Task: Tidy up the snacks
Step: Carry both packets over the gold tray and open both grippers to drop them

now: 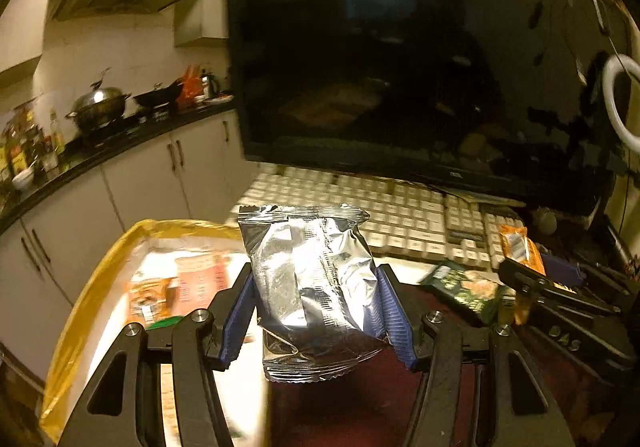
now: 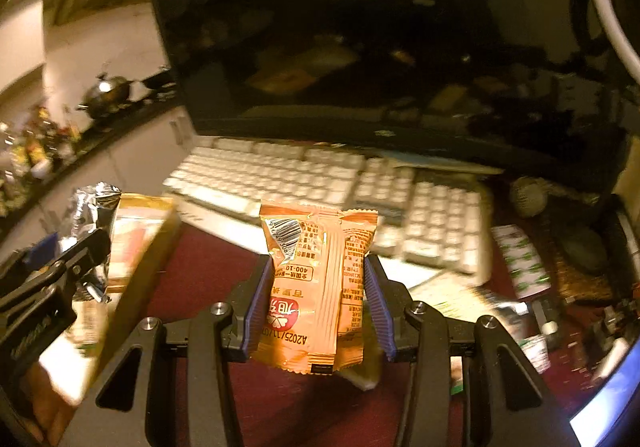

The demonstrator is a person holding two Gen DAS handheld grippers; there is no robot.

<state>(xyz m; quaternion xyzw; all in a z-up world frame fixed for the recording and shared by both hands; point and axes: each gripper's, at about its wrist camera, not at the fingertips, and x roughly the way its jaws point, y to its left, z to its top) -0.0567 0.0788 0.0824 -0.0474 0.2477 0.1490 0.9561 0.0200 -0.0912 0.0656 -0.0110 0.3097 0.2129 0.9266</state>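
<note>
My left gripper (image 1: 316, 283) is shut on a silver foil snack packet (image 1: 312, 283), held upright above the red mat at the right edge of a gold-rimmed box (image 1: 120, 247). Orange and white packets lie inside that box. My right gripper (image 2: 316, 283) is shut on an orange snack packet (image 2: 320, 287), also upright, over the red mat in front of the keyboard. In the left wrist view the right gripper with its orange packet (image 1: 520, 247) shows at the right. In the right wrist view the silver packet (image 2: 90, 215) and the gold box (image 2: 136, 243) show at the left.
A white keyboard (image 1: 380, 215) lies before a large dark monitor (image 1: 400, 67). A green snack packet (image 1: 464, 287) rests on the red mat (image 2: 200, 271). A green-and-white pack (image 2: 524, 263) and small clutter sit right of the keyboard. Kitchen counter with pots runs far left.
</note>
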